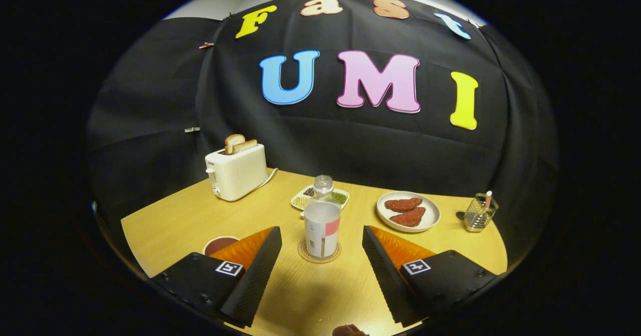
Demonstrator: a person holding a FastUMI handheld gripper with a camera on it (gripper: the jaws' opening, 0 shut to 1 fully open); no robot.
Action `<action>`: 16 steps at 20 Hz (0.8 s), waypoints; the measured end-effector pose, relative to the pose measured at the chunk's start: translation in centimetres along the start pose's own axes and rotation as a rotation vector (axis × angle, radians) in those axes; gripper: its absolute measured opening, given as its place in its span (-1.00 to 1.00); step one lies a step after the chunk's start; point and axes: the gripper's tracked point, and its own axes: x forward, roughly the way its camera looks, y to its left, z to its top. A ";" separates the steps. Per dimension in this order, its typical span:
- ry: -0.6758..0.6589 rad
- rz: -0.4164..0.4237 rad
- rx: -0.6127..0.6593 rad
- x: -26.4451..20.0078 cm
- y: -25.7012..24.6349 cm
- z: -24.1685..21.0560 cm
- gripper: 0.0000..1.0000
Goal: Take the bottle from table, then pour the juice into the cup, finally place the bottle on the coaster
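The wooden table (175,226) spreads wide and yellow in front of the black cloth wall. Up front, the gripper (320,271) sits low over the near edge with its two dark, orange-backed fingers (255,271) spread wide apart, and nothing is pressed between them.

Back on the left stands the cream toaster (236,173), two slices of toast (239,143) poking out of its slots and its cord trailing off behind it.

And there's the bottle (322,221), upright and dead centre, standing just ahead of the fingertips and in line with the gap between them, clear of both. It's see-through with a pale label and a clear cap, and it rests squarely on the round coaster (319,256), whose rim peeks out around its base.

Over to the right, beyond the right finger, a white plate (429,216) carries two reddish-brown patties (406,211). Behind the bottle, a small divided dish (300,198) holds bits of food, partly hidden by the bottle's shoulder.

Far right, a little wire holder (478,216) stands with a slim stick in it. And tucked just behind the left finger, the cup (218,245) shows part of its rim and a dark reddish inside, the finger covering the rest.
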 end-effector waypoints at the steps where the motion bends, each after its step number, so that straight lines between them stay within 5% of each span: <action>1: -0.017 -0.010 -0.007 -1.1 -0.2 0.9 0.98; 6: -0.067 -0.040 -0.027 -7.0 -0.3 4.4 0.98; 16: -0.168 -0.253 0.072 -18.5 -3.4 8.7 0.94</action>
